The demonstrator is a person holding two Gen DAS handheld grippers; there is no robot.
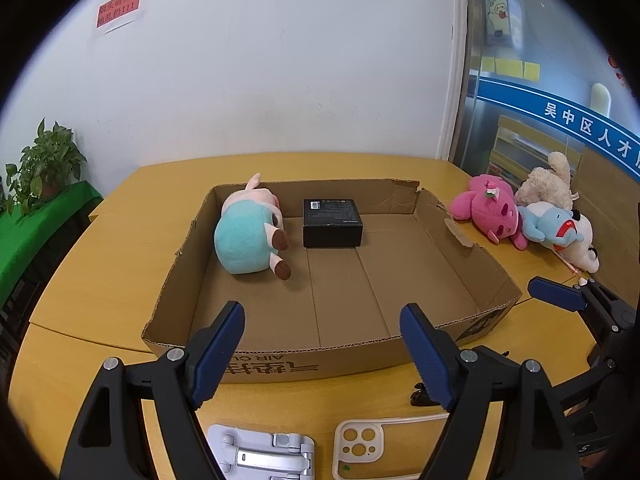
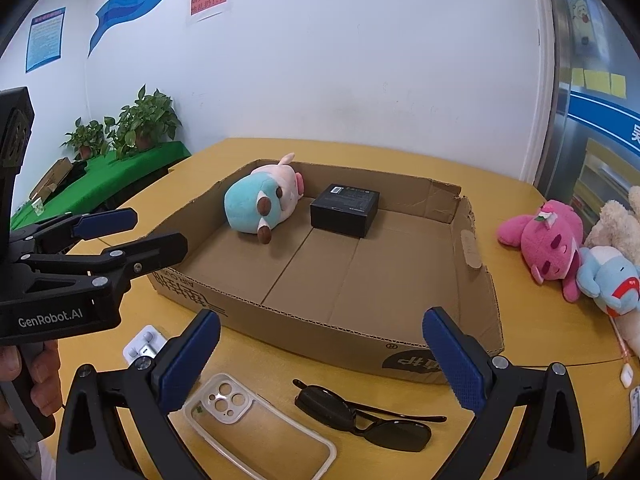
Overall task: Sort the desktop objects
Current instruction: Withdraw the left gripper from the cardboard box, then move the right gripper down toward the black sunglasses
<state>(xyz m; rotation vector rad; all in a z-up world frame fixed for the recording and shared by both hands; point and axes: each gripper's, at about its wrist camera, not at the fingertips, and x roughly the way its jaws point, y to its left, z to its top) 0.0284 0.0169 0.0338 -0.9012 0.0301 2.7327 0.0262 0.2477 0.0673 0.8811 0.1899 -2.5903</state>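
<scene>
From the left wrist, the left gripper (image 1: 322,354) is hovering wide and empty just before the box (image 1: 276,364), where a pig (image 1: 248,236) and a black case (image 1: 332,222) are lying, apparently already sorted. From the right wrist, the right gripper (image 2: 320,360) is gaping wide over sunglasses (image 2: 360,416) and a phone case (image 2: 256,432) lying before the box, probably next.

Office or public service room, prob. in China: white wall w/ red Chinese notice (image 2: 209,1) and blue info poster (image 2: 45,38) far left, blue banner w/ Chinese lettering (image 1: 576,124) on glass door at right, potted plants (image 2: 136,124) on green-covered side table (image 2: 108,178), yellow-wood desk (image 1: 120,216).
</scene>
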